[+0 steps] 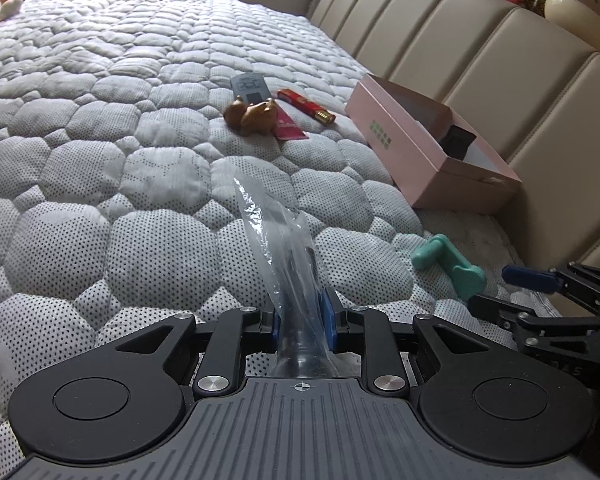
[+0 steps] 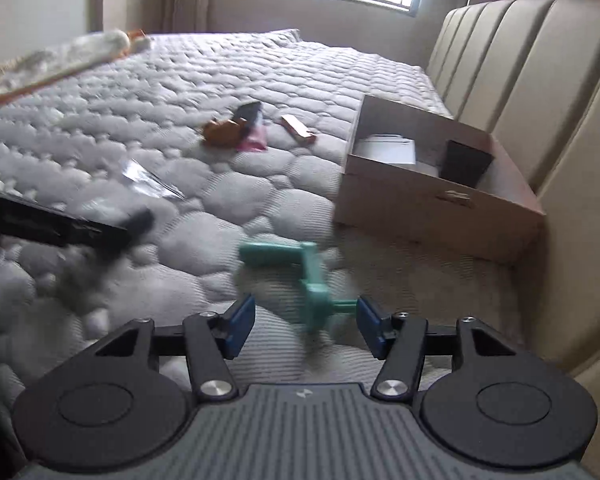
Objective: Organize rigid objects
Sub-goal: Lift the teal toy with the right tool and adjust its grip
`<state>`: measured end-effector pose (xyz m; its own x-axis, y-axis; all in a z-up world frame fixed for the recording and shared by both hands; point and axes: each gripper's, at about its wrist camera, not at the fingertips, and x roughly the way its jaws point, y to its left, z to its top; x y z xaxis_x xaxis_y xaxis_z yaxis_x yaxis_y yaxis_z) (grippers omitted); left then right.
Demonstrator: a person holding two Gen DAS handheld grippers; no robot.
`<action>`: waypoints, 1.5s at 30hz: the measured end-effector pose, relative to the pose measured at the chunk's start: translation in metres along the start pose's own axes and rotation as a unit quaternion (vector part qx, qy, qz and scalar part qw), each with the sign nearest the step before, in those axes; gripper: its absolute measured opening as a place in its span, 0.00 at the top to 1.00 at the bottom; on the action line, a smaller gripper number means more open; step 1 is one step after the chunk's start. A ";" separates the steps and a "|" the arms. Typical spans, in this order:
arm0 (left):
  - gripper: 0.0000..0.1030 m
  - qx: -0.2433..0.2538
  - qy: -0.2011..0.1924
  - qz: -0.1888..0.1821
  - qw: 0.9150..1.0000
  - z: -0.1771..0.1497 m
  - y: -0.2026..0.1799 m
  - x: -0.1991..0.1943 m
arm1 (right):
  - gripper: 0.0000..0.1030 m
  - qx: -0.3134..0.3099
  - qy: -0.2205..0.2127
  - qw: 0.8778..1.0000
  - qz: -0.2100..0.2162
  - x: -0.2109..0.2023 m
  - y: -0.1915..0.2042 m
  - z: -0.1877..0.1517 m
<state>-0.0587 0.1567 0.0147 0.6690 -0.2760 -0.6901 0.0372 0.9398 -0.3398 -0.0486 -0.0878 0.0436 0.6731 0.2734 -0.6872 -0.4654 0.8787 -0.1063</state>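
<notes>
While the pink box [image 1: 416, 148] against the headboard already holds a few items, most remain loose on the mattress [image 1: 100, 140]. Left gripper [image 1: 302, 320] clamps a plastic-wrapped dark object [image 1: 288, 256]; right gripper [image 2: 306, 326] stands parted around the teal tool [image 2: 300, 268], pads not pressing. Squirrel figurine [image 1: 252, 114], remote [image 1: 248, 86] and red packets [image 1: 306, 106] await sorting.

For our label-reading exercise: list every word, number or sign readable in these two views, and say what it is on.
"DAS": faint, cut-off letters on the right claw housing.
Crosshair sign, no words: left claw, shut on a clear bag.
Pink box: green squares, unreadable.
Red packet, red-and-gold stick, dark gadget: print too small to read.
</notes>
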 end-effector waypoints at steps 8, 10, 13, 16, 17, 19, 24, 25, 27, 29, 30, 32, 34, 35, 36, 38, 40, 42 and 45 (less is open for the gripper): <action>0.77 0.009 -0.001 -0.001 1.000 -0.004 -0.004 -0.002 | 0.41 -0.075 -0.018 0.980 -0.184 0.017 -0.001 -0.002; 0.77 0.010 0.000 -0.003 1.000 -0.005 -0.006 0.000 | 0.37 -0.044 -0.027 0.981 -0.189 0.013 -0.011 -0.002; 0.77 0.014 0.002 -0.004 1.000 -0.006 -0.009 0.003 | 0.23 0.042 -0.032 0.992 -0.114 0.003 -0.027 0.000; 0.77 0.015 0.001 -0.003 1.000 -0.006 -0.009 0.003 | 0.20 0.130 -0.032 0.989 -0.066 0.005 -0.033 0.001; 0.77 0.014 0.001 -0.004 1.000 -0.006 -0.009 0.003 | 0.20 0.152 -0.029 0.986 -0.059 0.008 -0.032 0.002; 0.77 0.013 0.002 -0.004 1.000 -0.006 -0.008 0.002 | 0.20 0.193 -0.021 0.979 -0.059 0.018 -0.030 0.005; 0.77 0.012 0.002 -0.005 1.000 -0.007 -0.008 0.002 | 0.20 0.202 -0.014 0.977 -0.067 0.046 -0.013 0.016; 0.77 0.011 0.002 -0.006 1.000 -0.007 -0.008 0.002 | 0.20 0.183 -0.016 0.980 -0.070 0.049 -0.007 0.018; 0.77 0.011 0.002 -0.007 1.000 -0.007 -0.008 0.002 | 0.20 0.134 -0.013 0.987 -0.086 0.054 0.005 0.022; 0.77 0.009 0.002 -0.007 1.000 -0.007 -0.008 0.002 | 0.20 0.112 -0.006 0.988 -0.103 0.055 0.010 0.022; 0.77 0.009 0.002 -0.007 1.000 -0.007 -0.008 0.002 | 0.20 0.114 -0.007 0.988 -0.103 0.053 0.008 0.021; 0.77 0.009 0.003 -0.007 1.000 -0.007 -0.008 0.002 | 0.20 0.108 -0.012 0.988 -0.106 0.046 0.006 0.017; 0.77 0.010 0.002 -0.007 1.000 -0.007 -0.008 0.001 | 0.20 0.077 -0.025 0.988 -0.130 0.037 0.006 0.012; 0.77 0.010 0.001 -0.008 1.000 -0.008 -0.008 0.001 | 0.20 0.064 -0.030 0.988 -0.134 0.032 0.004 0.010; 0.77 0.009 0.001 -0.009 1.000 -0.009 -0.008 0.001 | 0.20 0.063 -0.033 0.990 -0.122 0.025 0.000 0.007; 0.77 0.006 0.002 -0.011 1.000 -0.009 -0.006 0.002 | 0.20 0.084 -0.034 0.993 -0.081 0.012 -0.014 0.001; 0.77 0.005 0.004 -0.012 1.000 -0.008 -0.006 0.003 | 0.20 0.097 -0.027 0.993 -0.066 0.006 -0.025 -0.004; 0.77 0.008 0.004 -0.012 1.000 -0.007 -0.007 0.003 | 0.21 0.092 -0.019 0.993 -0.071 0.006 -0.030 -0.008; 0.77 0.008 0.005 -0.011 1.000 -0.007 -0.007 0.004 | 0.29 0.084 0.001 0.995 -0.056 0.012 -0.035 -0.011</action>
<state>-0.0616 0.1479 0.0103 0.6611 -0.2985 -0.6884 0.0636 0.9365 -0.3449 -0.0309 -0.1195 0.0311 0.7138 0.1696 -0.6795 -0.2844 0.9568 -0.0600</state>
